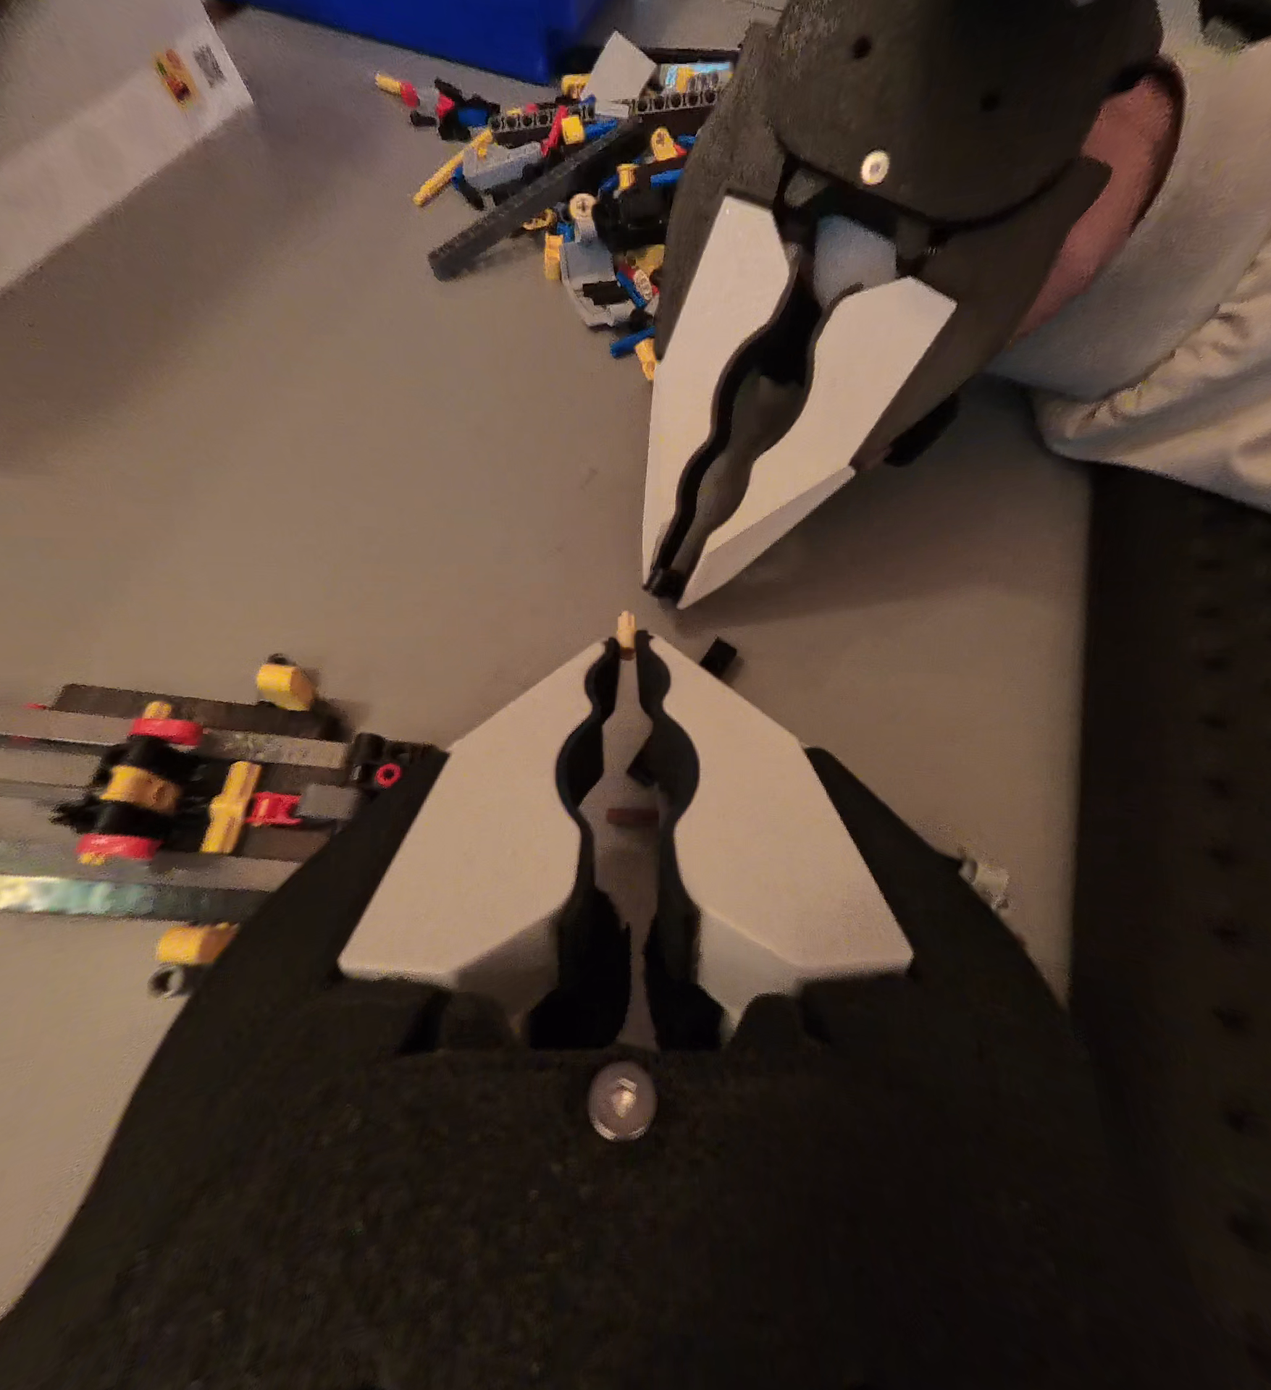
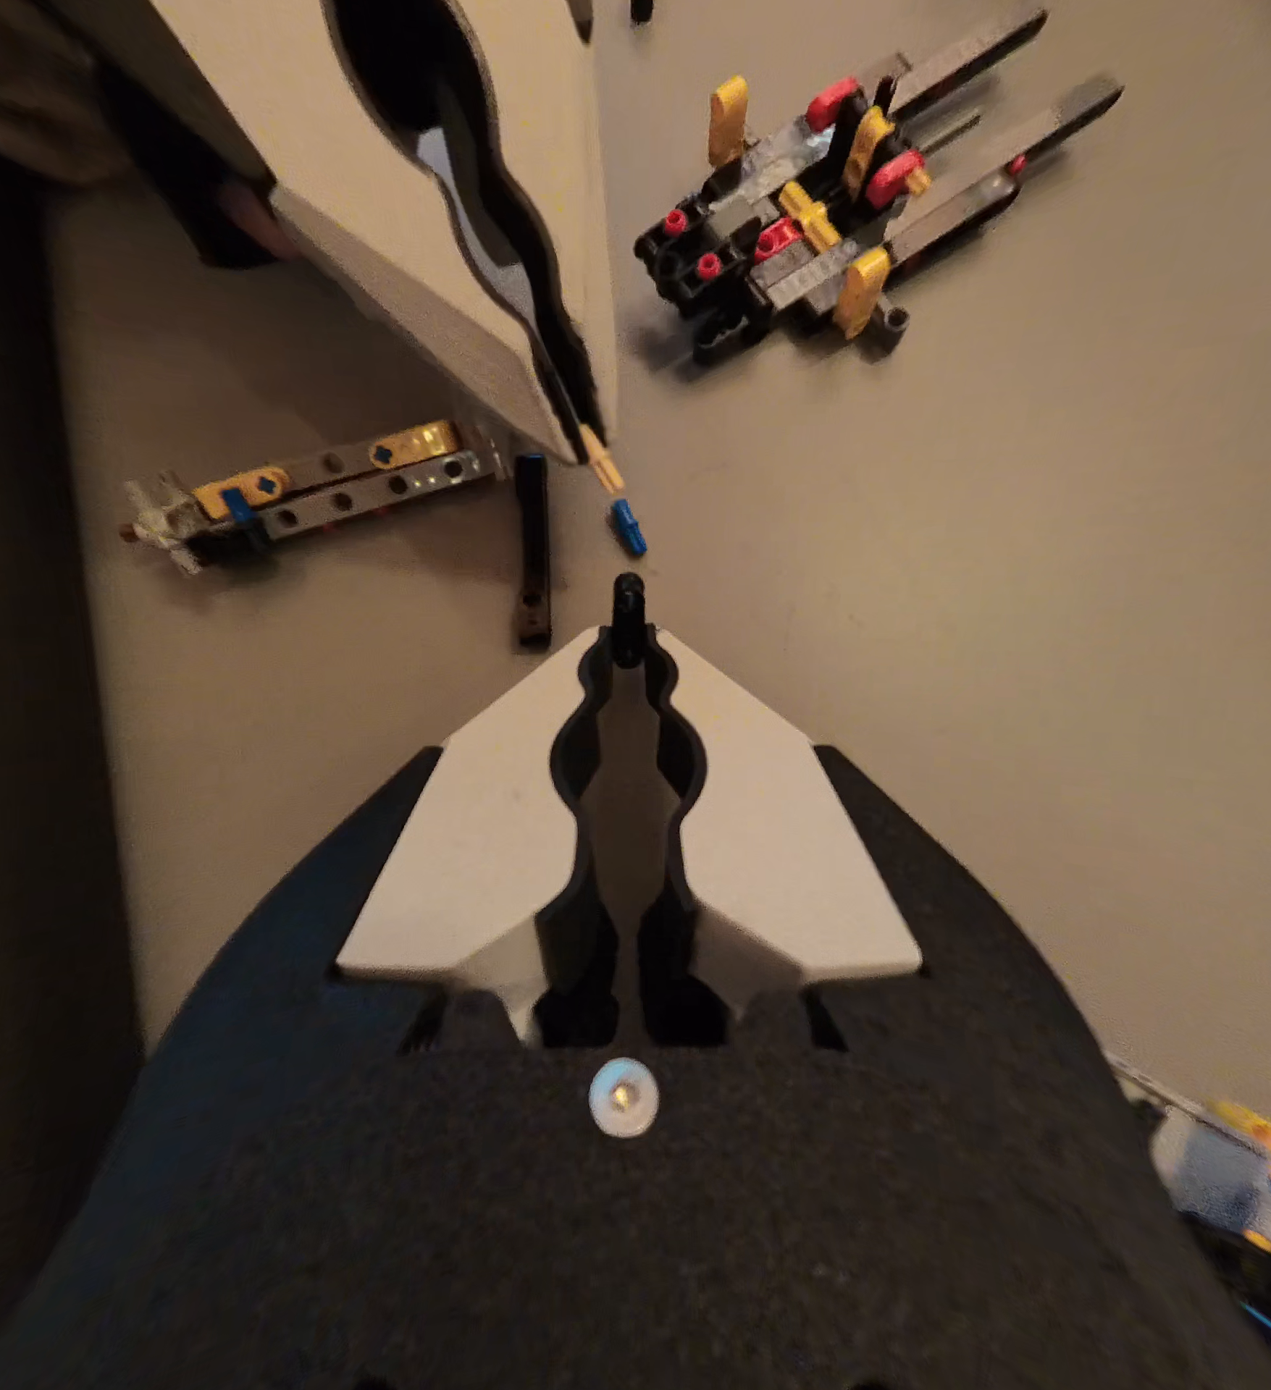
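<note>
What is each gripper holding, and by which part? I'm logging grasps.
The left gripper pinches a tan pin by its rear end. The right gripper pinches a black pin by its rear end.

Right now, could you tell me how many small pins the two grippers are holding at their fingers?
2: a tan pin pinched in the left gripper, and a black pin pinched in the right gripper. A blue pin lies loose between them.

Left gripper point(image 1: 626, 639): pale grey fingers, black body
Pin point(image 1: 625, 630) in it: tan
Right gripper point(image 2: 628, 639): same grey and black
Pin point(image 2: 627, 613) in it: black
Loose pin point(image 2: 627, 526): blue
Table point(image 2: 993, 602): plain beige
</note>
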A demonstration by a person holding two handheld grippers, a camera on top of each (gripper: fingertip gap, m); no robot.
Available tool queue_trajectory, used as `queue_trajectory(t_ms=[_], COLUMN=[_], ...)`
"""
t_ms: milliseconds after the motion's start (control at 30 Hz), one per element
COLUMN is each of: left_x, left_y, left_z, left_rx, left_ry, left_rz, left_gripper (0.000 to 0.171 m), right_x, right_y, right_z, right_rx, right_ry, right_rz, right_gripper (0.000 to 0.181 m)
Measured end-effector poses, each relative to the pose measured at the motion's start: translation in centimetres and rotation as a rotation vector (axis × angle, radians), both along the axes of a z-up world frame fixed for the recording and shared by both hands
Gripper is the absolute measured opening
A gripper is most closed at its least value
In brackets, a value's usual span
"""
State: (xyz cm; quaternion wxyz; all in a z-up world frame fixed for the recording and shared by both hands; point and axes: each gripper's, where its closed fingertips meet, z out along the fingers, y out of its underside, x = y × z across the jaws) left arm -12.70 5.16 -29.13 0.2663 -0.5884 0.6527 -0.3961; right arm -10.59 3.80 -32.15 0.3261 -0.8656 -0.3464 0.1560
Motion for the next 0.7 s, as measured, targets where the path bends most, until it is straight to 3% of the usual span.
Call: queue_trajectory(t_ms=[200, 333, 533, 700], left_x=[0.5, 0.8, -0.4, -0.9], left_y=[-1.0, -0.7, 0.4, -0.8], left_z=[-2.1, -2.0, 0.2, -0.7], left_rx=[-0.024, -0.099, -0.260, -0.240], left_ry=[0.116, 0.111, 0.029, 0.067], left_rz=[-0.044, -0.021, -0.021, -0.084], left_gripper=[0.004, 0.005, 0.015, 0.017], right_x=[0.4, 0.4, -2.0, -2.9], right_y=[-0.4, -0.5, -0.8, 0.0], right_z=[-0.6, -0.5, 2.7, 0.9], right_rx=[-0.030, -0.035, 0.073, 0.072], right_ry=[-0.022, -0.008, 0.160, 0.067], right_rz=[0.013, 0.016, 0.105, 0.098], right_gripper=[0.010, 0.015, 0.019, 0.026])
